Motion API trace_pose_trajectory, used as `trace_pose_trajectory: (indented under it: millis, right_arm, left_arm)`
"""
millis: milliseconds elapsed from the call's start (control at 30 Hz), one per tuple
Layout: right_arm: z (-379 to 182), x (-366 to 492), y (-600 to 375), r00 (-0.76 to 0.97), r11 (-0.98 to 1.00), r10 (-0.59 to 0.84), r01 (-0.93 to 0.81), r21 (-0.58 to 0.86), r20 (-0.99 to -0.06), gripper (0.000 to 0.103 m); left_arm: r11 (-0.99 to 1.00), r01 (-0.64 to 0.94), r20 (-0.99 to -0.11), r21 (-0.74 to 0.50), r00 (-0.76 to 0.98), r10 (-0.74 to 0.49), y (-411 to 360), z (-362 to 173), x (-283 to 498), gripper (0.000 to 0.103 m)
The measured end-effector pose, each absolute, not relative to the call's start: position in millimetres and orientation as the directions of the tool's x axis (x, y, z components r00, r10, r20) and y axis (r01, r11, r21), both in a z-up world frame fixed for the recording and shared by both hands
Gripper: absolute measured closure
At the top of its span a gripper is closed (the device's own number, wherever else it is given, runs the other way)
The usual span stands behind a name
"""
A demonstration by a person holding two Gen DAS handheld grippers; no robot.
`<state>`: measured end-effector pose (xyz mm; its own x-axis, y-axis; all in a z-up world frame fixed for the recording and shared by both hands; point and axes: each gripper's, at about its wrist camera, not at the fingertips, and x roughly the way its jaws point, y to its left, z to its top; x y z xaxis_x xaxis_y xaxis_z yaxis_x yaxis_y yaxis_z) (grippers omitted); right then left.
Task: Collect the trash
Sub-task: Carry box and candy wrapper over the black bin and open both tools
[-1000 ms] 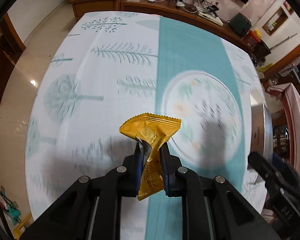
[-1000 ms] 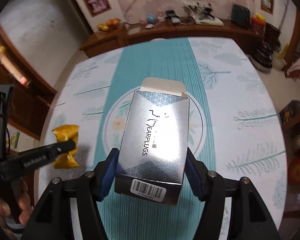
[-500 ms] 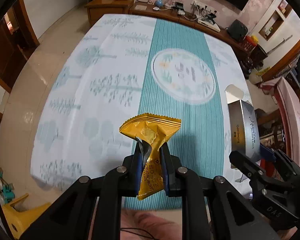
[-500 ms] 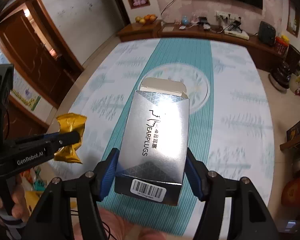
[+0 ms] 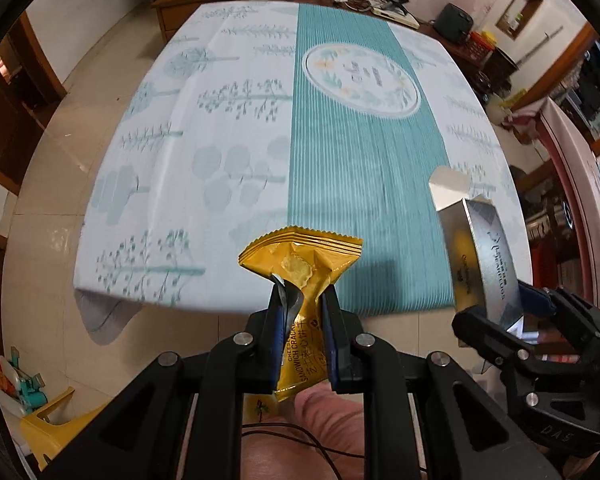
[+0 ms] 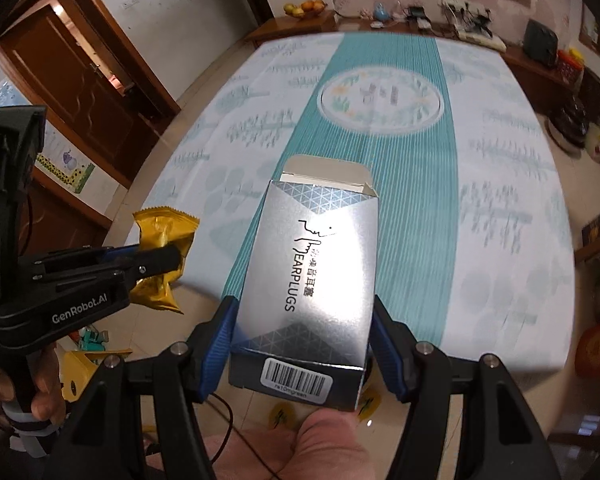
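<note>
Now left fingers (image 5: 302,312) clamping yellow wrapper (image 5: 300,258) — right fingers (image 6: 302,340) gripping silver earplugs box (image 6: 312,280), above table edge (image 5: 220,304).

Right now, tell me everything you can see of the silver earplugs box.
The earplugs box is shiny silver cardboard printed with a triangle pattern, EARPLUGS lettering and a barcode label on its near end. Its far-end flap stands open. The right gripper clamps it by both long sides, held in the air near the table's near edge, touching nothing else.
</note>
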<state>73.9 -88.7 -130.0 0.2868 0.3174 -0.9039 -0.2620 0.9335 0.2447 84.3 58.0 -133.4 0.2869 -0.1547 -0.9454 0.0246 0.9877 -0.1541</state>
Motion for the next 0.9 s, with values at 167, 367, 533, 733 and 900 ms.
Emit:
trace_pose_trajectory:
  millis: [167, 367, 533, 733, 900]
  right_arm:
    - [-148, 29, -65, 0.234, 0.935, 0.305, -0.255, 0.245, -0.923, 0.04]
    - [-191, -17, -47, 0.156, 0.95, 0.271, -0.201, 0.238, -0.95, 0.039]
    - [-238, -35, -55, 0.08, 0.969, 0.228, -0.117, 0.218, -0.97, 0.039]
    - [-317, -36, -76, -0.021, 0.978, 0.207, -0.005, 0.207, -0.978, 0.039]
    - [-401, -21, -88, -0.082, 0.98, 0.198, 0.041, 0.195, -0.977, 0.038]
  left_arm:
    - [0.985, 0.048, -0.957, -0.166, 0.234, -0.173, 76, -157, 45, 0.088]
    - [0.982, 0.081, -0.976, -0.168, 0.129, -0.178, 83, -206, 7, 0.088]
    - [0.98, 0.107, -0.982, -0.168, 0.068, -0.176, 76, -251, -9, 0.088]
    - [0.98, 0.09, -0.983, -0.176, 0.031, -0.179, 63, -323, -9, 0.086]
    - [0.985, 0.046, -0.986, -0.167, 0.005, -0.167, 52, -396, 1, 0.085]
